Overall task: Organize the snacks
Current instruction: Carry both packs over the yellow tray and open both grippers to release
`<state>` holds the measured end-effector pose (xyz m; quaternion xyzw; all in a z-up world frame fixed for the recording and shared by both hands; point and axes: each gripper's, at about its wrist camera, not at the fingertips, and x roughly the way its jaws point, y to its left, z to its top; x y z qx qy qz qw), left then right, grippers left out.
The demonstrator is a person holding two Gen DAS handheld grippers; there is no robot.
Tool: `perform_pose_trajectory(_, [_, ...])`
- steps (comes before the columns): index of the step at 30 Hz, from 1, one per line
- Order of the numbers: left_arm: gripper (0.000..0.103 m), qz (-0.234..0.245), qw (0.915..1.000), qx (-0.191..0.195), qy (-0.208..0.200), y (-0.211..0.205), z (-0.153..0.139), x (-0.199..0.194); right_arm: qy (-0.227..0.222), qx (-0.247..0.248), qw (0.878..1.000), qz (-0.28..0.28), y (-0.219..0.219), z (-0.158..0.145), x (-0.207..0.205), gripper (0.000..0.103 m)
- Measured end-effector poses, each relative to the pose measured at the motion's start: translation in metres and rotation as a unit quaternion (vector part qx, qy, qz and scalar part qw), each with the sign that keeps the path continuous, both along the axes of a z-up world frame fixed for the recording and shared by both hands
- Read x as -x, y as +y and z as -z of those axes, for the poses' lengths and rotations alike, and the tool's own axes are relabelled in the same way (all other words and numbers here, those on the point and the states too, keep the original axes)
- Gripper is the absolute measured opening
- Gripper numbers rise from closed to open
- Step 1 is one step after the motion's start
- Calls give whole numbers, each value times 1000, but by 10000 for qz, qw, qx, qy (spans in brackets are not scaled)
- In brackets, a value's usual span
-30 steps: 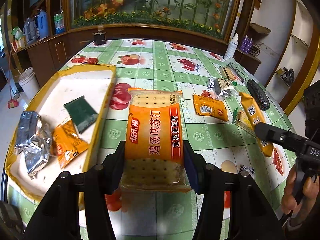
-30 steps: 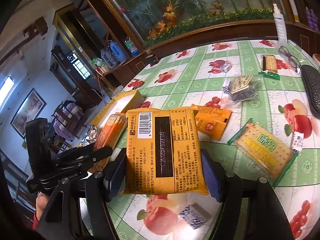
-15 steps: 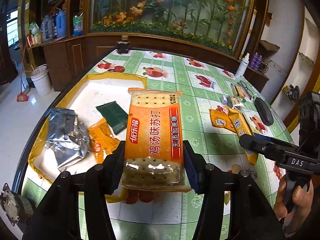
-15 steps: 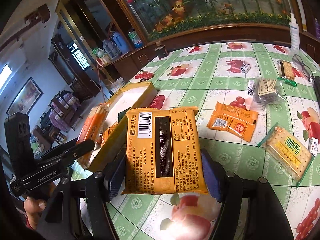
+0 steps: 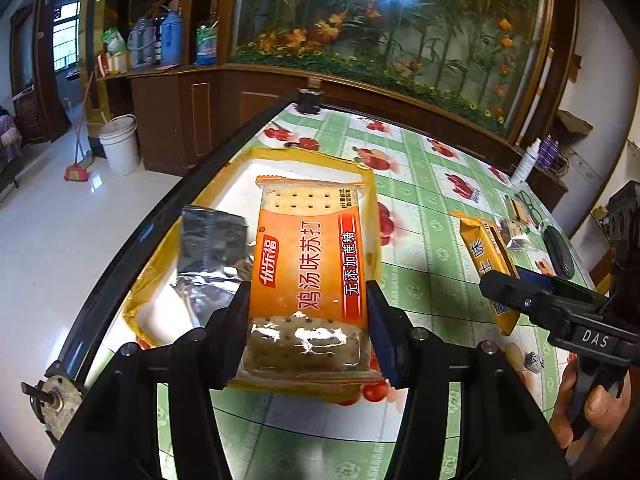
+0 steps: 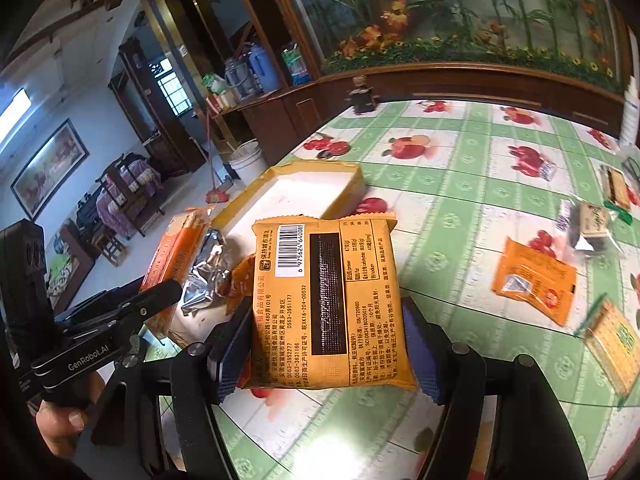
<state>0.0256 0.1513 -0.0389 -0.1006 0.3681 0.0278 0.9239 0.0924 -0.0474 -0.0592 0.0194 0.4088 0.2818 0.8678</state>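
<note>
Glossy fruit-print oilcloth (image 5: 424, 240) covers your table. At ten o'clock on it sits the shallow yellow cardboard tray (image 6: 316, 170), crinkled foil bag (image 5: 210, 248) inside. Your left gripper (image 5: 308, 312) clamps a flat orange cracker pack (image 5: 310, 256) above the tray; your right gripper (image 6: 326, 344) clamps a squarish yellow packet (image 6: 326, 304) at the tray's near edge.

White bucket (image 5: 119, 144), broom (image 5: 77, 172), glasses (image 5: 530, 200)

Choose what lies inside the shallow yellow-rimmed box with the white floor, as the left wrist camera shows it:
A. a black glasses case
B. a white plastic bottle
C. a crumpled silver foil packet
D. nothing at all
C: a crumpled silver foil packet lies on the white floor of the yellow-rimmed box, partly behind the orange cracker pack that the left gripper holds.
</note>
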Motion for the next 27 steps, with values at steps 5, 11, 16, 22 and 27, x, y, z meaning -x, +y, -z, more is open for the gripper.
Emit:
perform_pose_trajectory(5, [53, -177, 9998, 19, 62, 14, 6, -1, 39, 3, 9997, -242, 28, 2, -5, 71])
perform_pose_trajectory(11, [53, -318, 9993, 49, 166, 28, 16, -4, 85, 1, 9988, -483, 59, 6, -12, 71])
perform_pose_trajectory(16, [53, -395, 9989, 83, 247, 37, 24, -8, 122, -27, 9980, -617, 81, 12, -24, 71])
perform_pose_trajectory(22, [53, -483, 9981, 108, 356, 47, 32, -17, 207, -98, 9978, -625, 103, 20, -46, 71])
perform_pose_trajectory(27, [53, -515, 9980, -6, 379, 47, 35, -27, 255, -57, 9980, -578, 119, 28, -62, 71])
